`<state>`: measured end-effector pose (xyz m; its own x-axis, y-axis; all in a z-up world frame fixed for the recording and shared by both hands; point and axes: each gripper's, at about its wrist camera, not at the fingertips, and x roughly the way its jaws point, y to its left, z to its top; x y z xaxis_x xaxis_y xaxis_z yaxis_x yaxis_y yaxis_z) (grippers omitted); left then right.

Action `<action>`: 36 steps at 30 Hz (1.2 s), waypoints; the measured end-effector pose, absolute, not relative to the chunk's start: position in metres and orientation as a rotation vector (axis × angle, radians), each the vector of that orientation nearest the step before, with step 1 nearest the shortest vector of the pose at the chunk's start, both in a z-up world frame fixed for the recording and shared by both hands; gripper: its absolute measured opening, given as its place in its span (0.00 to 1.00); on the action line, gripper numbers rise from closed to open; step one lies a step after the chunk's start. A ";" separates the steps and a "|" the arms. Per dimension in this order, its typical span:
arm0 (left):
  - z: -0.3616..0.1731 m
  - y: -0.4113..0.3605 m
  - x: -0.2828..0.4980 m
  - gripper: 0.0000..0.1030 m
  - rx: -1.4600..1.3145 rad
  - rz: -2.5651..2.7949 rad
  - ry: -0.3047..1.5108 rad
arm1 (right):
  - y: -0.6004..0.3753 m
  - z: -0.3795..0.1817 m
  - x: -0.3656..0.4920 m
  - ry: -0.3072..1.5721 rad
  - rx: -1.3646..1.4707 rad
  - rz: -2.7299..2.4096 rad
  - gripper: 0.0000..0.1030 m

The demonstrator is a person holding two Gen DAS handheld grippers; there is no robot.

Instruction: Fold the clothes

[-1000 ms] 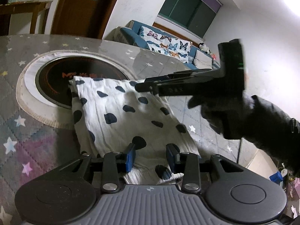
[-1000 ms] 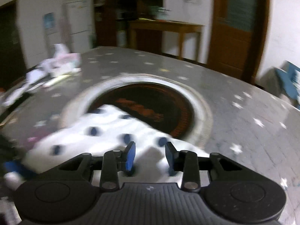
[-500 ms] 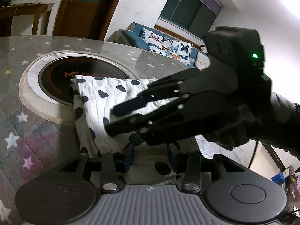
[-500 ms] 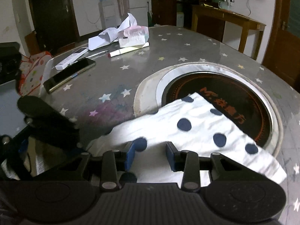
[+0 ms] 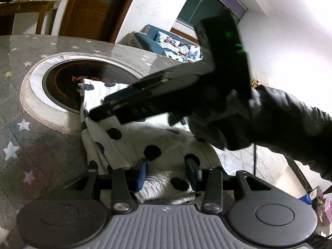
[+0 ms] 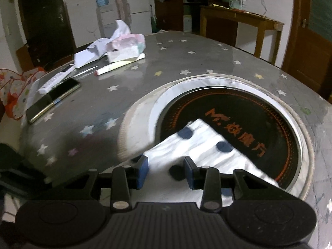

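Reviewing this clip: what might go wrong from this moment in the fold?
1. Both the left gripper and the right gripper stand open over the spotted cloth, so neither holds it; the fold may loosen.
2. The cloth's corner lies on the round cooktop; a hot surface could scorch it.
3. The right gripper crosses close above the left, so they could collide.

Orange lettering printed on the black round cooktop [image 6: 238, 112] set into the table: "Mr." followed by Chinese characters, legible in the right wrist view. Same marking partly covered by the spotted cloth [image 5: 132, 137] in the left wrist view; no other readable text.
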<state>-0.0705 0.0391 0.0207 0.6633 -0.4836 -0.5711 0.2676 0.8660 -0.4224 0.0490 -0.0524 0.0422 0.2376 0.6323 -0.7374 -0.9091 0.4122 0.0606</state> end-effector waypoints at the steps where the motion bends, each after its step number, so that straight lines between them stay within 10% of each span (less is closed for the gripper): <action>1: 0.020 0.039 -0.071 0.43 -0.318 -0.433 0.731 | -0.050 0.041 0.053 0.771 -0.424 1.091 0.36; 36: 0.019 0.042 -0.070 0.43 -0.320 -0.407 0.740 | -0.140 0.038 0.092 0.738 -0.294 0.818 0.35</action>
<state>-0.0701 0.0417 0.0191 0.6669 -0.4645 -0.5827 0.2432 0.8748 -0.4190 0.0920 -0.1402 0.0384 0.4563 0.5545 -0.6959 -0.7491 0.6615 0.0358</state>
